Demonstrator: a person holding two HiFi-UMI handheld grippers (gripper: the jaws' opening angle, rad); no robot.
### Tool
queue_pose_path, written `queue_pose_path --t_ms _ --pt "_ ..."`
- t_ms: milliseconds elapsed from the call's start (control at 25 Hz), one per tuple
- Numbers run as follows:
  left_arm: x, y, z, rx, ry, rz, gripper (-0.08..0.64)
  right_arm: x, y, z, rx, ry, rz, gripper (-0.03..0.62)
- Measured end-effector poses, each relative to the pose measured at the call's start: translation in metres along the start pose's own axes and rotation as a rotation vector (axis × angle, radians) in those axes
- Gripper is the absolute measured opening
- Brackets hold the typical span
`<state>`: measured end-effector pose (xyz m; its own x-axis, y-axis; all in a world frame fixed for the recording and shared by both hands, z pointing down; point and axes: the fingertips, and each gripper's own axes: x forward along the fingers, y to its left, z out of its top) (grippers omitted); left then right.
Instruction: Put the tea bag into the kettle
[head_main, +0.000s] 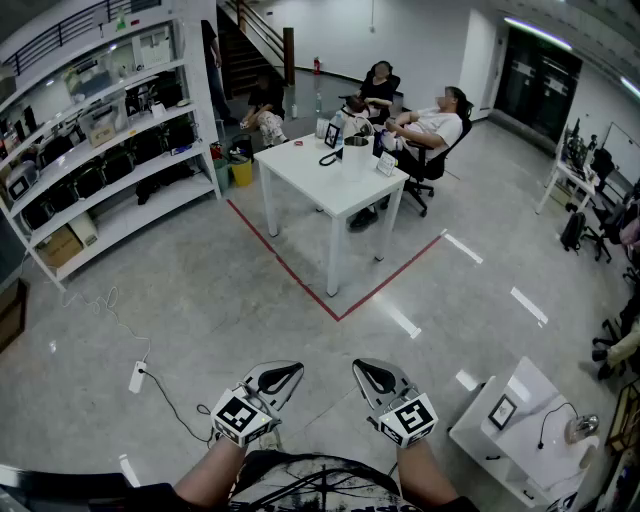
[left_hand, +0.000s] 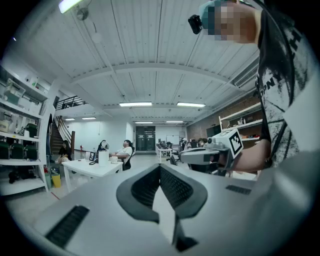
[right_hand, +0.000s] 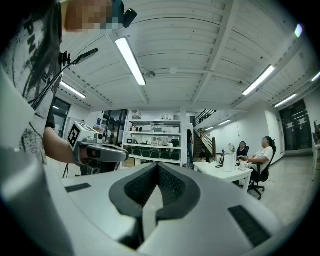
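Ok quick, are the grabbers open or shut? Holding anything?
Left gripper: shut, holding nothing.
Right gripper: shut, holding nothing.

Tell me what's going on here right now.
A person stands on the open floor holding the left gripper and the right gripper low in front, both shut with nothing between the jaws. The white table with a pale vessel, likely the kettle, stands well ahead. No tea bag can be made out. People sit beyond the table. Nothing is being handled yet.
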<state>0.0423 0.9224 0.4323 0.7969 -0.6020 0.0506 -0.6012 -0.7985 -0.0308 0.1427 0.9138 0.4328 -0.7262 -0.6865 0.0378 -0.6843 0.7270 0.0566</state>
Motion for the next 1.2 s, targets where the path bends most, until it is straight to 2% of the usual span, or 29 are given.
queue_pose_path --t_ms 360,600,880,1200 --pt "0.0022 -0.0031 -0.0020 0.003 0.000 -0.005 0.008 -0.0029 -0.0003 -0.0006 -0.010 0.001 -0.004 0.011" --pt "0.0038 -0.0037 0.0003 0.014 -0.007 -0.011 0.008 -0.0032 0.0013 0.0022 0.027 -0.023 0.018 0.011" --pt "0.0075 -0.0064 0.0009 0.008 -0.009 -0.008 0.008 -0.0081 -0.0005 0.0008 0.011 -0.014 0.016 0.011" --pt "0.0097 0.0029 0.0018 0.005 -0.005 -0.008 0.009 -0.0019 -0.0029 -0.0003 0.027 -0.017 0.023 0.011"
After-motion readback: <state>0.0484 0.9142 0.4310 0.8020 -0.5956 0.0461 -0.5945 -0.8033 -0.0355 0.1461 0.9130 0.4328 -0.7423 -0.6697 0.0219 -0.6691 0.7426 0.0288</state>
